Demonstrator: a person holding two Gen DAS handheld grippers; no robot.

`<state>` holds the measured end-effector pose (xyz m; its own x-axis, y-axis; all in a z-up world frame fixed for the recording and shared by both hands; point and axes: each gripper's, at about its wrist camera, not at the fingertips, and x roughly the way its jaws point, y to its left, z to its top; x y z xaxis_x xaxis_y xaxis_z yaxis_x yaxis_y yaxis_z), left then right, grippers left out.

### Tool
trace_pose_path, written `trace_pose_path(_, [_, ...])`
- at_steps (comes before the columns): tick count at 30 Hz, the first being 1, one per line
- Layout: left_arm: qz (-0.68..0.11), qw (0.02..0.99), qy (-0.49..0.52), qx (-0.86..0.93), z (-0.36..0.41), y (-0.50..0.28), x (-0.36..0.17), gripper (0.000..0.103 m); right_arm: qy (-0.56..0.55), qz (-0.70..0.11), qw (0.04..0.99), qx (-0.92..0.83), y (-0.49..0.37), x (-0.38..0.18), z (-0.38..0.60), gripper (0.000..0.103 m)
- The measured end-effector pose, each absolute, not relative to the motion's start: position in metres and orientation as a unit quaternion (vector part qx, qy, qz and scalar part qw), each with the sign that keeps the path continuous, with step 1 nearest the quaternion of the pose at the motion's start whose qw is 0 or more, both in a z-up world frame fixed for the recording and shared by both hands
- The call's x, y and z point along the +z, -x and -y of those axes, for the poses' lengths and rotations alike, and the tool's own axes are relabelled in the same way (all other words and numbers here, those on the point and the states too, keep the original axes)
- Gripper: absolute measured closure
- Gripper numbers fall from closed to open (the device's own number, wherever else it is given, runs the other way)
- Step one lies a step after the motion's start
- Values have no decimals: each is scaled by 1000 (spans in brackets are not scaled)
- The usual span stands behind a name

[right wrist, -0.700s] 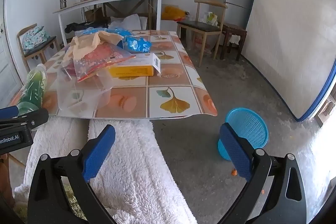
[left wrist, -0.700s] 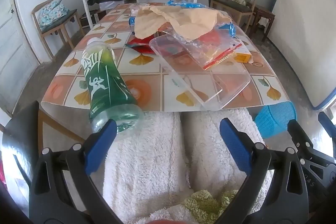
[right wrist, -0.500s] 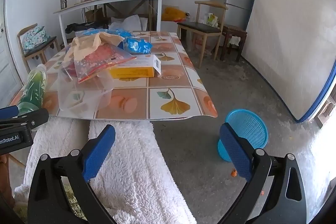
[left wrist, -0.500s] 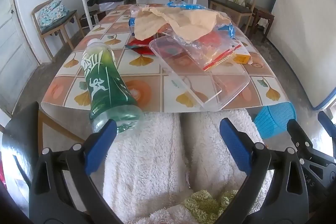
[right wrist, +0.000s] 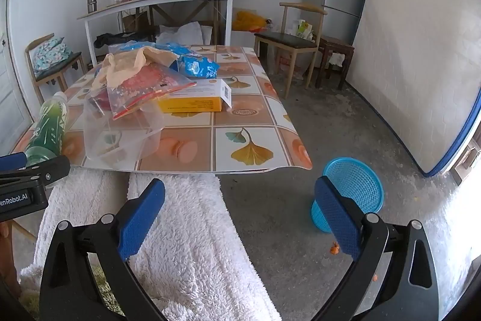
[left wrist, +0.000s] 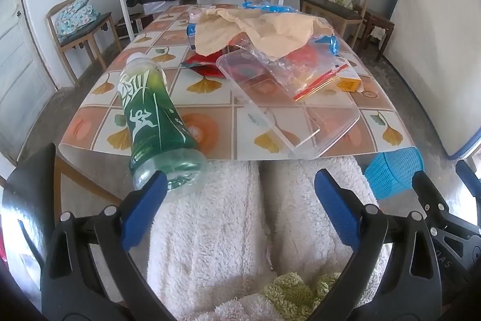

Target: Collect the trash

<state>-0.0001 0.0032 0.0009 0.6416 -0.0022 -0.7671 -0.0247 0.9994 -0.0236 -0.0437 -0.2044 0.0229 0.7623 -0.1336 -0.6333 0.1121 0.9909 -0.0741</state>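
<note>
A glossy tabletop (left wrist: pixel 210 107) patterned with orange tiles and ginkgo leaves fills the middle of a white-walled room with a bare concrete floor. At its left near edge lies a green plastic bottle (left wrist: pixel 153 122) on its side, its clear ribbed base hanging past the edge and touching the blue pad of the left tool (left wrist: pixel 240 194), whose fingers stand wide apart with nothing between them. Right of the bottle sits a shallow, clear rectangular plastic container (left wrist: pixel 288 110), its near corner just over the edge; a transparent zip bag (left wrist: pixel 303 71) with a red seal rests across its far end, red contents showing through. A crumpled beige paper sheet (left wrist: pixel 264 29) drapes over the heap behind, with blue crinkly wrappers (right wrist: pixel 195 65) beside it. Further right lies a flat yellow-and-white cardboard box (right wrist: pixel 195 98). On the floor to the right stands a blue mesh plastic basket (right wrist: pixel 351 185); what it holds cannot be made out. The right tool (right wrist: pixel 240 212) hangs apart and empty above fluffy white fleece (right wrist: pixel 186 230) covering the person's lap.
</note>
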Motion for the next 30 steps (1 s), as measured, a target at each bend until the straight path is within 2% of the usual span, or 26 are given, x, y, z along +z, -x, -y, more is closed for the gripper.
trace_pose_path(30, [-423, 906, 16, 5, -4, 0, 1, 9, 16, -338, 939, -63, 47, 25, 206, 6])
